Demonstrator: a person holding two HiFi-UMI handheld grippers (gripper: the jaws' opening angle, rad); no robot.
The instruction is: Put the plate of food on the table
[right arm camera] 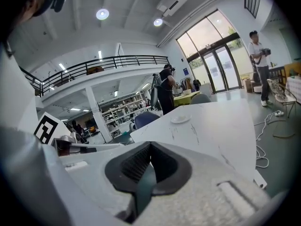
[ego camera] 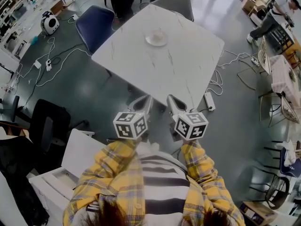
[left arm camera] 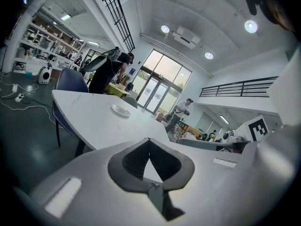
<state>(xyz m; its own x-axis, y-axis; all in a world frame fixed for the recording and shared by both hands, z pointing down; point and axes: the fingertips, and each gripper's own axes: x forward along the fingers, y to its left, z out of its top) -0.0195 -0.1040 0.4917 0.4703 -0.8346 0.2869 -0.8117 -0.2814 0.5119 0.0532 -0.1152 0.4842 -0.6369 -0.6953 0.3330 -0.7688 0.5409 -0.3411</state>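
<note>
- Jaws of the left gripper (left arm camera: pixel 149 141) are pressed together with nothing between them, and those of the right gripper (right arm camera: pixel 150 144) meet the same way, also empty.
- Both grippers are held side by side close to the person's chest, just short of the near corner of the white marble tabletop (ego camera: pixel 188 65).
- The plate (ego camera: pixel 156 37) already rests on the tabletop towards its far side, well apart from both grippers; what lies on it is too small to make out.
- Judged from this, the placing looks done.
- If the plate must be handled again, the jaws should open before reaching its rim, come in low, and keep the plate level.
</note>
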